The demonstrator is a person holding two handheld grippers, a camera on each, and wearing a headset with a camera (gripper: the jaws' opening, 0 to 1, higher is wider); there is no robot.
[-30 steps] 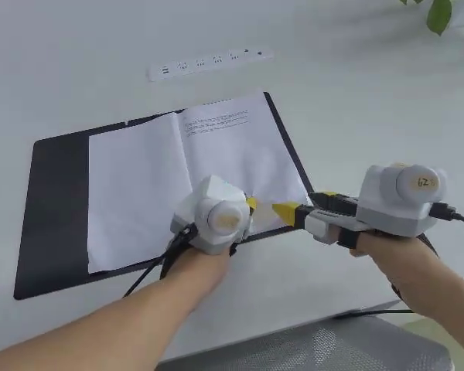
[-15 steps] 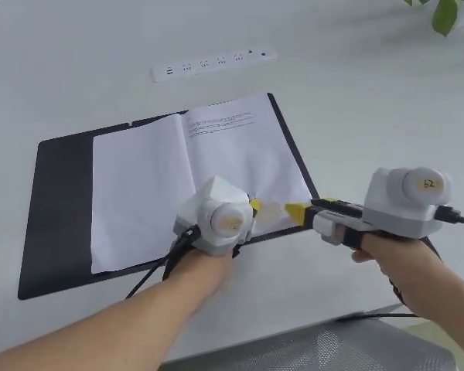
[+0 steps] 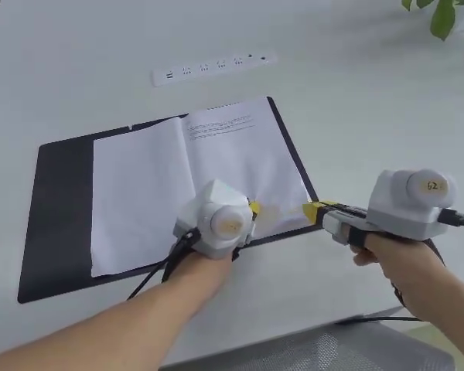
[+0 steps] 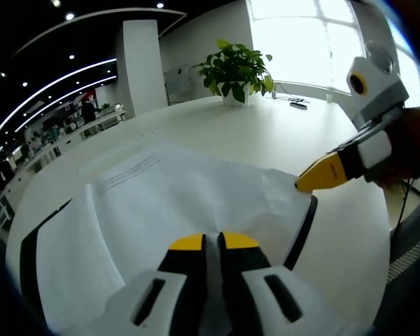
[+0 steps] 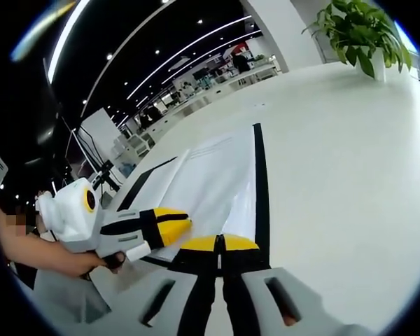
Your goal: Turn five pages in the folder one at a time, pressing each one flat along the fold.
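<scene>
Now the folder (image 3: 58, 209) lies open on the white surface (image 3: 363, 108), its sheets spread to both sides. Over the right page (image 3: 243, 158), at its near edge, sits the left claw (image 4: 213, 242), jaws pressed together. The right claw (image 3: 315, 209), jaws likewise together, points at that page's near outer corner. Whether either pinches paper, I cannot tell.

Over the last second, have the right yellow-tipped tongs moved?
Yes: the right yellow-tipped tongs slid rightward, from over the white page to the right edge of the black folder.
</scene>
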